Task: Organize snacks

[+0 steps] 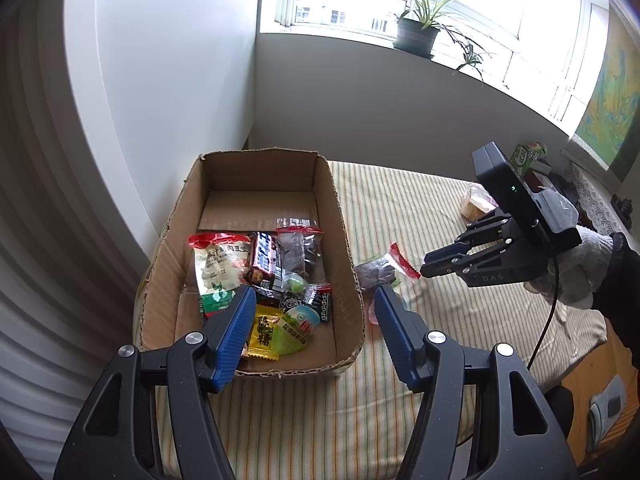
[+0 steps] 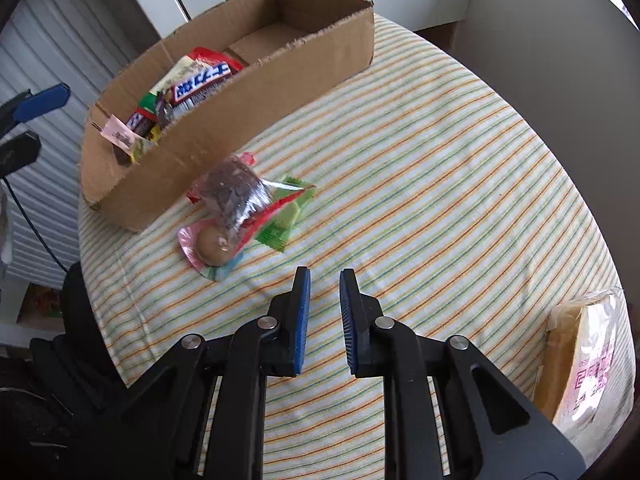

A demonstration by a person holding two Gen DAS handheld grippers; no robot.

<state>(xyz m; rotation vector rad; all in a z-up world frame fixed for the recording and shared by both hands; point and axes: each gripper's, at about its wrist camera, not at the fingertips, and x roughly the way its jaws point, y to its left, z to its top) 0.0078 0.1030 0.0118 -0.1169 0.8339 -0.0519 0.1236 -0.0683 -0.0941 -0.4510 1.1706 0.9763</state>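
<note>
Three loose snacks lie bunched on the striped bed (image 2: pixel 420 168), touching the cardboard box's (image 2: pixel 224 136) long side wall: a clear-wrapped dark cake (image 2: pixel 234 192) on top, a green wafer packet (image 2: pixel 286 216) beneath, and a round brown sweet (image 2: pixel 212 246) in pink wrap nearest the right gripper (image 2: pixel 324 280). That gripper hovers just short of the pile, jaws partly spread and holding nothing. The left gripper (image 1: pixel 316 296) hangs over the box's near end, jaws spread wide and empty. Collecting seems well along; the next move likely calls for pinching the top wrapper and lifting it over the wall. A bread pack (image 2: pixel 588 360) sits well apart, with open bed between.
</note>
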